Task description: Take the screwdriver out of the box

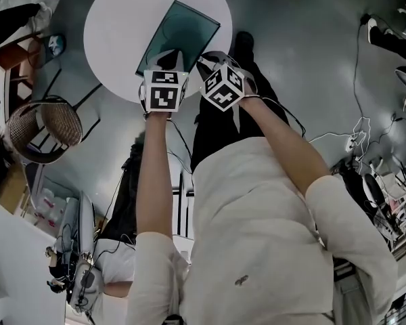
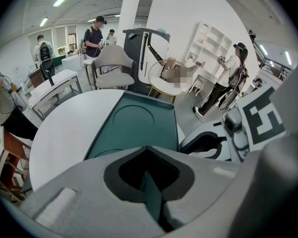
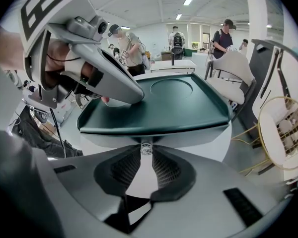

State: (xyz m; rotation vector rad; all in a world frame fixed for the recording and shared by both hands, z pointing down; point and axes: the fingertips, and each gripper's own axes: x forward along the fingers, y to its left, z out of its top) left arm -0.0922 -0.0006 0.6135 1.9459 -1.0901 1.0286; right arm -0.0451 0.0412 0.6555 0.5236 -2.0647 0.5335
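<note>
One screwdriver (image 3: 146, 147), pinched between right tongs (image 3: 146, 152)

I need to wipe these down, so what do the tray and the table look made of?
Tray: likely moulded plastic, dark green, semi-matte; rounded rim and pressed-in circle. Table: smooth white top, soft sheen, maybe laminate or painted; can't tell.

Smooth satin green plastic tray (image 3: 188, 108), matt white tabletop (image 2: 69, 128), glossy clear piece (image 3: 146, 148), perhaps plastic
</note>
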